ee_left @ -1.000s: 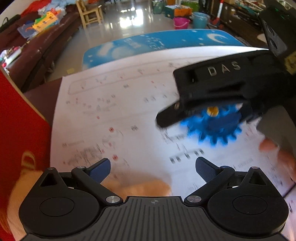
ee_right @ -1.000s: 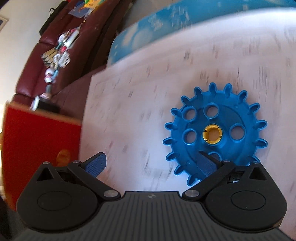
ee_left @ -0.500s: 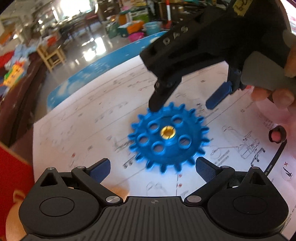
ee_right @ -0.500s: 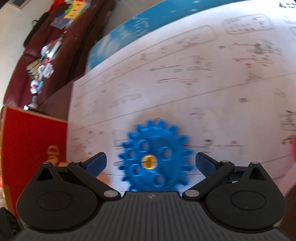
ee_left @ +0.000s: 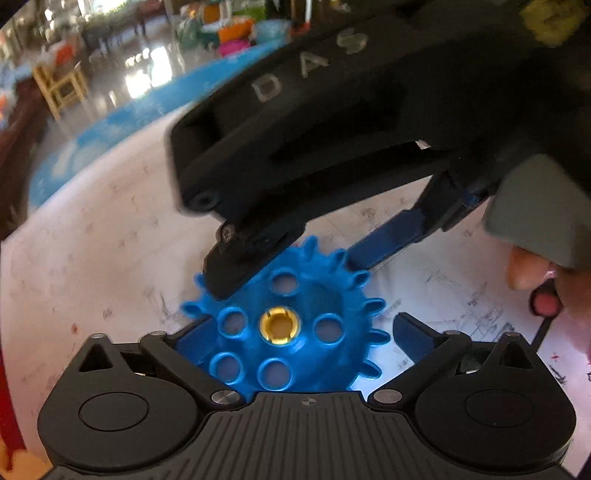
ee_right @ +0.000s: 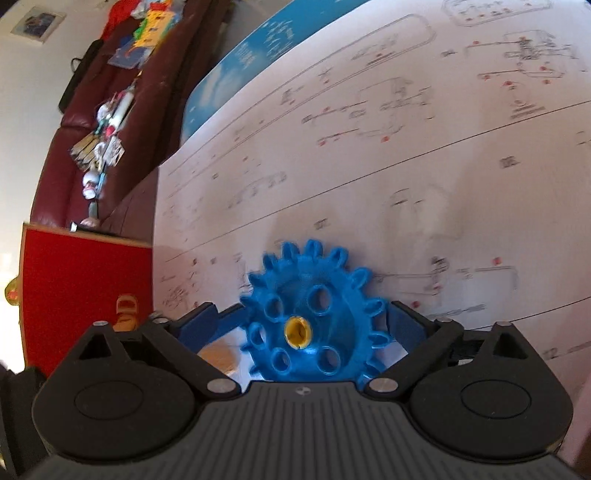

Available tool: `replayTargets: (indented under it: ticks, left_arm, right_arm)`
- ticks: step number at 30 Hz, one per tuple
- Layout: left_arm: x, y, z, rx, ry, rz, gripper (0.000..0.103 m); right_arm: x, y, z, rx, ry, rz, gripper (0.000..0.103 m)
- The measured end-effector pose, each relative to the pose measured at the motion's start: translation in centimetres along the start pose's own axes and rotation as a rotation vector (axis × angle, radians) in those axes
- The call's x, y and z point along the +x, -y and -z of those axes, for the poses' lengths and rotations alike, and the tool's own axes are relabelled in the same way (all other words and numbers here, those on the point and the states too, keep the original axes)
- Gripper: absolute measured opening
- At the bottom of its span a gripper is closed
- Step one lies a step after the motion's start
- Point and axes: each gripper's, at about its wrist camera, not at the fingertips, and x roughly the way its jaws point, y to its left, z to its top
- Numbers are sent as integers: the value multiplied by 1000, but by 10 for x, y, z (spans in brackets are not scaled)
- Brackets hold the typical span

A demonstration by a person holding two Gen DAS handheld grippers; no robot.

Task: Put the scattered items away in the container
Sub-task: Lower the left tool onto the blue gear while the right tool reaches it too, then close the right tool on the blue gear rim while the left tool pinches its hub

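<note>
Both claws converge on the blue gear

Low centre, on the printed sheet: right gripper closing around it, pads apparently not yet pressing; left gripper spread wide (straddling too). Seat the pads squarely on opposite teeth.

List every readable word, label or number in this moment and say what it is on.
"DAS": raised letters on the black body of the right gripper, seen from the left wrist.
Print and diagrams on the white sheet: too blurred to read.
Yellow sticker on that gripper: unreadable.
</note>
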Motion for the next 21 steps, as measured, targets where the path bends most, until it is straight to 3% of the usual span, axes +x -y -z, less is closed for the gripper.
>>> replayTargets:
  ticks: [2, 9, 15, 21]
  left_arm:
    - [2, 5, 7, 55, 9, -47, 103]
    - [-3, 1, 19, 36, 19, -27, 98]
    - [-12, -1, 28, -13, 11, 33, 98]
    - [-25, -17, 41, -148, 27, 115, 97]
  right_arm:
    - [2, -5, 3, -10, -12, 0, 94]
    - [-1, 0, 9, 7, -18, -31, 92]
    - [-4, -5, 23, -9, -23, -3, 92]
    - [-9, 3, 36, 52, -21, -27, 91]
